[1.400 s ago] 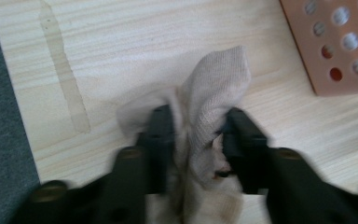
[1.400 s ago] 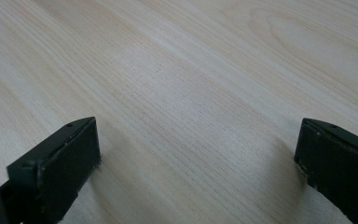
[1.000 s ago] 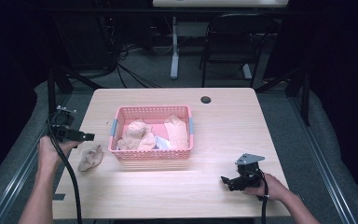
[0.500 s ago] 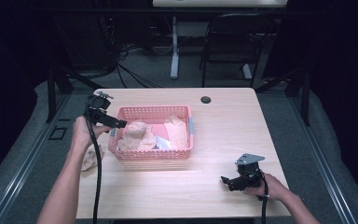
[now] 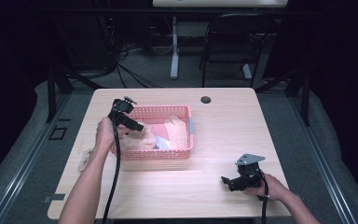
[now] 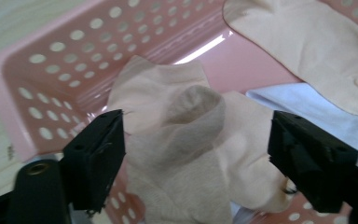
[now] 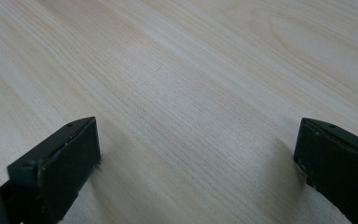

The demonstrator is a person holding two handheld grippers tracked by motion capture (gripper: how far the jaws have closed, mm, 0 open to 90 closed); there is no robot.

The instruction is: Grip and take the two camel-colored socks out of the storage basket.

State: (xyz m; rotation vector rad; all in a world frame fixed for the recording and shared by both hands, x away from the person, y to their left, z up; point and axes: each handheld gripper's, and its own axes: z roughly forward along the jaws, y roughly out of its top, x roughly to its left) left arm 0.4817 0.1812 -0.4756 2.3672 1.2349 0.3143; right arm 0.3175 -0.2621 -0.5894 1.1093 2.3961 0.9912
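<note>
A pink perforated basket (image 5: 154,154) on the wooden table holds peach socks (image 5: 177,130) and a white cloth (image 5: 162,143). My left gripper (image 5: 137,127) hangs over the basket's left end, tilted down into it. In the left gripper view its jaws (image 6: 196,126) straddle a crumpled beige sock (image 6: 186,140). They have just been closing, and the pads stand beside the sock without pressing it. My right gripper (image 5: 227,181) rests near the front right of the table, open over bare wood (image 7: 198,140).
Another beige sock (image 5: 85,158) lies on the table left of the basket, partly behind my left forearm. A black round grommet (image 5: 206,99) sits near the table's (image 5: 223,121) far edge. A chair (image 5: 233,42) and floor cables stand beyond it.
My left gripper has travelled right from beside the table's left edge to over the basket's left end and dipped toward the socks. The right gripper has not moved.
</note>
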